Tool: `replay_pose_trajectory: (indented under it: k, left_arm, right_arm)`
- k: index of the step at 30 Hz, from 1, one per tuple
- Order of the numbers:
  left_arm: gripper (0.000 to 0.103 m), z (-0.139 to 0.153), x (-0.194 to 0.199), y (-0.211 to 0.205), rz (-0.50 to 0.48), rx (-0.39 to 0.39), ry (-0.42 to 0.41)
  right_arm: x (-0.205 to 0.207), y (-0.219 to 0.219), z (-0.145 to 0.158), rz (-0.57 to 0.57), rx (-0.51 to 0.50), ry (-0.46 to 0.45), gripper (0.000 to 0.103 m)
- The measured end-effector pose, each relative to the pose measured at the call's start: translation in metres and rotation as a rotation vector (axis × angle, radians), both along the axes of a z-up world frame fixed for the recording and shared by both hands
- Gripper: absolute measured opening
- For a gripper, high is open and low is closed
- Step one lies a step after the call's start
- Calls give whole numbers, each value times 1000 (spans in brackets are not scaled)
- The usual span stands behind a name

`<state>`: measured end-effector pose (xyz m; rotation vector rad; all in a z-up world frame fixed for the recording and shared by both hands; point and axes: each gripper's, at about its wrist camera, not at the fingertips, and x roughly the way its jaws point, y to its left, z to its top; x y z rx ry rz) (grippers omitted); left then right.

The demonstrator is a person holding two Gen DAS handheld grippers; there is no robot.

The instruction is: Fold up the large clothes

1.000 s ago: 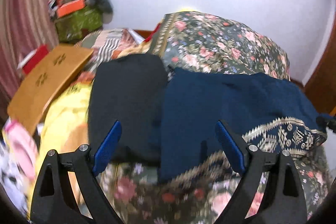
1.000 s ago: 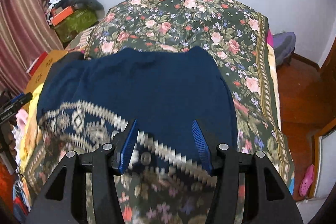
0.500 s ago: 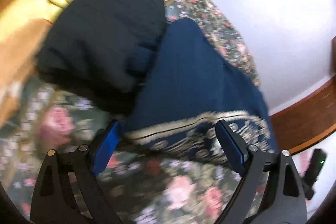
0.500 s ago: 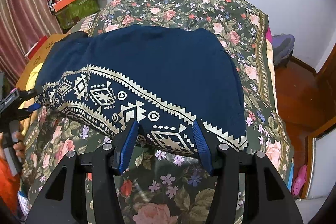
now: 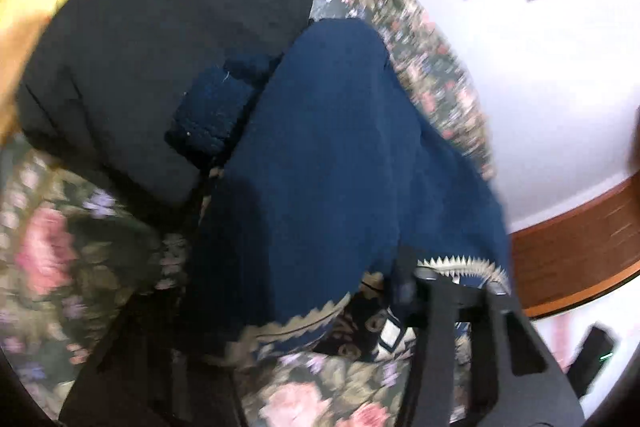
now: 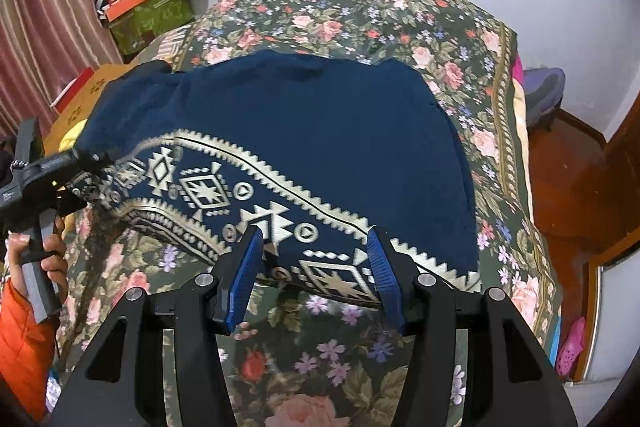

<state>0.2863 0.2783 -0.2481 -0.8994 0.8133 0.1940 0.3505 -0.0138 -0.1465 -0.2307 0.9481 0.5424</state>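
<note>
A navy garment with a cream patterned hem lies spread on the floral bed cover. My left gripper is at the hem's left corner, which rises into its closing jaws. In the blurred left wrist view the hem drapes between the jaws of the left gripper and hides one finger. My right gripper stands astride the hem's near edge. Its blue pads are apart and the cloth lies flat between them. A navy cuff rests on a black garment.
A hand in an orange sleeve holds the left gripper's handle. Boxes and clutter and a cardboard panel stand left of the bed by a striped curtain. Wooden floor lies to the right.
My left gripper has dropped and rolled onto the hem's left corner, and its jaws have narrowed around the cloth. The patterned hem now shows spread out. The right gripper has stayed put.
</note>
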Motion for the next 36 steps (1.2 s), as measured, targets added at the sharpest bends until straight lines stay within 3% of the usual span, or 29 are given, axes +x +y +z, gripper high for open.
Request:
replay_pose_trajectory:
  k: [5,6,13,16,19,23,25,29,31,36]
  left_arm:
    - [23,35,-16,-21,8,160,27]
    - [11,41,-19,-24,-2,178,10]
    - [10,121,-45,-62,-61,489,-127]
    - [10,147,-51,-66,-50,585,-171]
    - [10,164,-57,-71,-33,717,-181]
    - [10,154,-55,-63,-60,767,-142]
    - [10,144,-50,-62,-82,779,-123]
    - [10,144,-39,-78,-111,841,-142]
    - [10,151,-36,-90,-150,832,-183]
    - [10,166,-12,-152,-312,883,-271]
  right_arm:
    - [-6,16,17,38,14,-31,50]
    - [-6,19,18,45,18,-37,50]
    - [-4,64,33,120,75,-51,50]
    - [2,93,24,165,114,12,50]
    - [9,123,-1,209,148,130,51]
    - [9,158,-52,250,132,294,51]
    - [10,162,-64,237,132,320,53]
    - [15,149,-57,249,149,370,53]
    - [17,130,-43,221,166,336,53]
    - [9,54,7,107,156,114,53]
